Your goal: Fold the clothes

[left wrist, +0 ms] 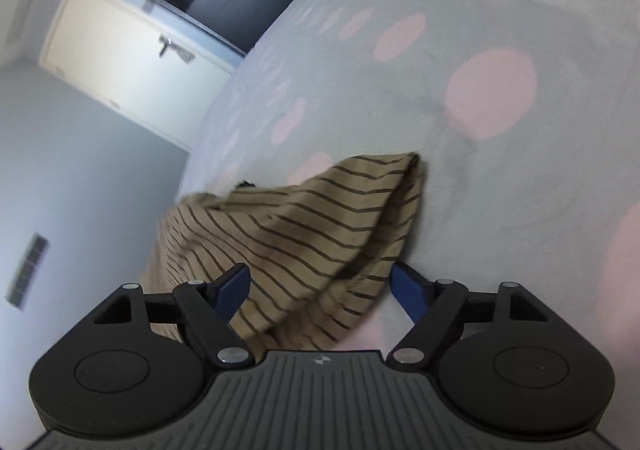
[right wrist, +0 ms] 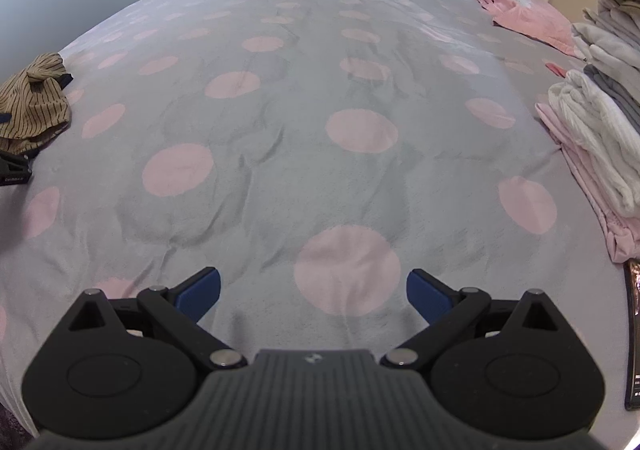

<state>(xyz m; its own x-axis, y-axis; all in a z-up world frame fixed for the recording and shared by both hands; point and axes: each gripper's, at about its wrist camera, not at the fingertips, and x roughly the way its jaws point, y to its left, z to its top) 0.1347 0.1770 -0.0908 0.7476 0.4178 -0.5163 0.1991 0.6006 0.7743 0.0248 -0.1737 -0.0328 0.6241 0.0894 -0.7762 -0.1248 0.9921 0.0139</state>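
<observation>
the left gripper (left wrist: 320, 290) is held with its blue fingers spread, a bunched tan striped garment (left wrist: 296, 230) lying between them on the grey bedspread (left wrist: 500, 210) with pink dots. the right gripper (right wrist: 313, 296) is likewise spread over bare bedspread. folded clothes (right wrist: 600, 122) are stacked at the right edge.

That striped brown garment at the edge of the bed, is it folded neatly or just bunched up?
Bunched up. The striped garment lies in a crumpled heap on the bedspread, stripes running at odd angles, unlike the flat stack of folded clothes.
</observation>
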